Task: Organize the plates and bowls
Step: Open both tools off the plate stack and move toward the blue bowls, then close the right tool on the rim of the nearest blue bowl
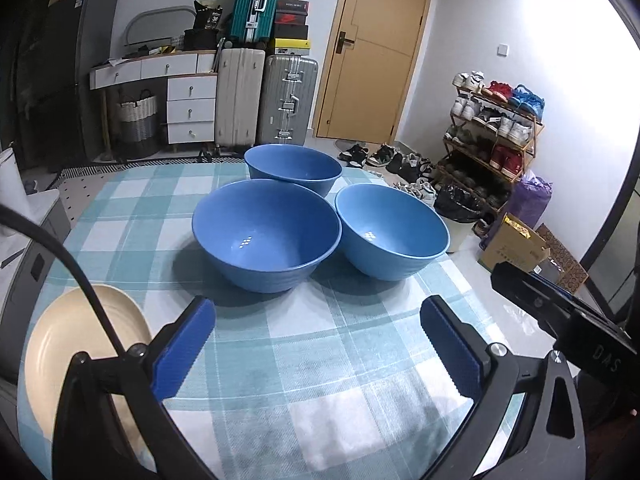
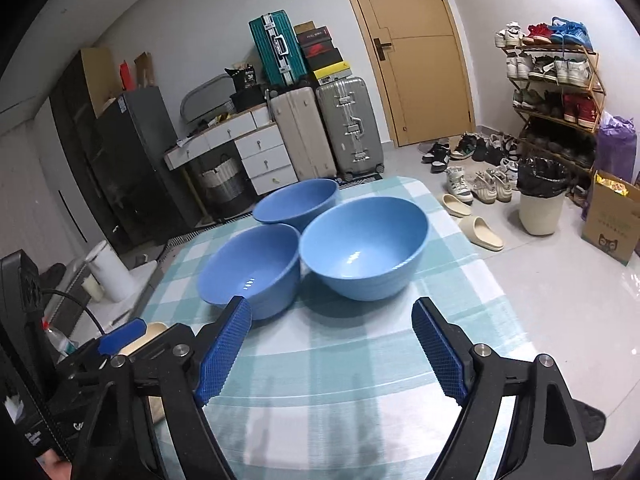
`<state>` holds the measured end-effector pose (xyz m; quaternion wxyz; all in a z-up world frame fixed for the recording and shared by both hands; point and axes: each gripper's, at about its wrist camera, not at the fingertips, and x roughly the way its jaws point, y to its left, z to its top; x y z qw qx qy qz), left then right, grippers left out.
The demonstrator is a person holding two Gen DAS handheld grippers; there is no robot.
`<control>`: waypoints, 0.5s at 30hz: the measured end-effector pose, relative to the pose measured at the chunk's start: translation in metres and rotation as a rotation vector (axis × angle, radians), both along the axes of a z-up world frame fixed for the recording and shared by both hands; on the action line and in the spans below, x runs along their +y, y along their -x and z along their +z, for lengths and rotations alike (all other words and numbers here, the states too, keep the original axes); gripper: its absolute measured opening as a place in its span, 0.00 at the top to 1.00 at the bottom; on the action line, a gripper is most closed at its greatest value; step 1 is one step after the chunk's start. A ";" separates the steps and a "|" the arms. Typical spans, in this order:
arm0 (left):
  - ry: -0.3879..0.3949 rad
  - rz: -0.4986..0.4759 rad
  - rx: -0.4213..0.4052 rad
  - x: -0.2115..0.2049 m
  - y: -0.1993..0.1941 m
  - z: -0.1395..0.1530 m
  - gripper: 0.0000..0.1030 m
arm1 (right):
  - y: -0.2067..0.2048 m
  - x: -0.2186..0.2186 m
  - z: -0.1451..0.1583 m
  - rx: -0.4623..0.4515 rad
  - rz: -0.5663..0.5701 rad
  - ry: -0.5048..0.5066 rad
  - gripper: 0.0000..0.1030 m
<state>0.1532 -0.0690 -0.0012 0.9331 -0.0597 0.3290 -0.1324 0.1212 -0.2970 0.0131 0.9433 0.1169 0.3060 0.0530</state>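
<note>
Between grasps, judging by both sets of jaws spread wide and empty. Left gripper and right gripper hovered tilted down, short of the nearest blue bowl. Two more bowls touching behind it; cream plate to its near left. Next: probably nesting the bowls.

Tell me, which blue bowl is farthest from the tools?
The back bowl, by the table's far edge near the suitcases. The other two bowls sit side by side in front of it, closer to both tools.
</note>
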 end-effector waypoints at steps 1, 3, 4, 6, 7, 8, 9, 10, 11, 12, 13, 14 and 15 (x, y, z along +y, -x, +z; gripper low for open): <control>-0.015 0.000 0.003 -0.003 -0.001 -0.001 0.00 | 0.000 -0.004 -0.002 -0.002 -0.003 0.005 0.18; -0.058 0.006 0.031 -0.010 -0.005 -0.005 0.00 | -0.003 -0.010 -0.006 -0.002 -0.003 0.006 0.18; -0.064 0.002 0.039 -0.011 -0.006 -0.007 0.00 | -0.005 -0.012 -0.008 0.000 -0.003 0.000 0.18; -0.065 0.015 0.039 -0.010 -0.005 -0.010 0.00 | -0.010 -0.011 -0.012 0.011 0.001 -0.006 0.18; -0.061 0.019 0.037 -0.008 -0.005 -0.011 0.00 | -0.013 -0.012 -0.015 0.017 0.004 -0.010 0.18; -0.058 0.023 0.038 -0.006 -0.006 -0.012 0.00 | -0.015 -0.011 -0.016 0.021 0.005 -0.013 0.18; -0.056 0.032 0.038 -0.004 -0.006 -0.013 0.00 | -0.019 -0.009 -0.018 0.027 0.005 -0.014 0.18; -0.055 0.042 0.042 0.000 -0.007 -0.015 0.00 | -0.021 -0.008 -0.019 0.031 0.007 -0.015 0.18; -0.052 0.050 0.045 0.004 -0.007 -0.016 0.00 | -0.025 -0.008 -0.020 0.036 0.011 -0.016 0.18; -0.050 0.055 0.049 0.006 -0.008 -0.017 0.00 | -0.027 -0.006 -0.021 0.043 0.015 -0.017 0.18; -0.045 0.068 0.058 0.011 -0.009 -0.018 0.00 | -0.029 -0.005 -0.022 0.049 0.019 -0.019 0.18; -0.042 0.078 0.068 0.016 -0.010 -0.020 0.00 | -0.032 -0.001 -0.023 0.059 0.028 -0.026 0.18; -0.038 0.082 0.076 0.019 -0.011 -0.022 0.00 | -0.036 0.001 -0.023 0.066 0.038 -0.041 0.18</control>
